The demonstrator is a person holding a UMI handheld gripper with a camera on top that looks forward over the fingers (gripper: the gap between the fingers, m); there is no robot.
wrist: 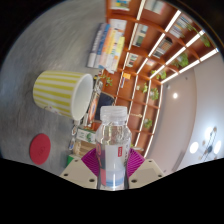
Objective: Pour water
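A clear plastic water bottle with a red-and-white label and no cap stands between my fingers. My gripper is shut on the bottle, its magenta pads pressing both sides. The whole view is tilted, so the bottle leans toward a yellow-and-white striped mug that sits just beyond and left of the bottle's neck. The mug's open mouth faces the bottle. A red bottle cap lies on the table to the left of my fingers.
Behind the mug runs a shelf with books and small objects. Ceiling light strips and a white wall fill the right side of the tilted view.
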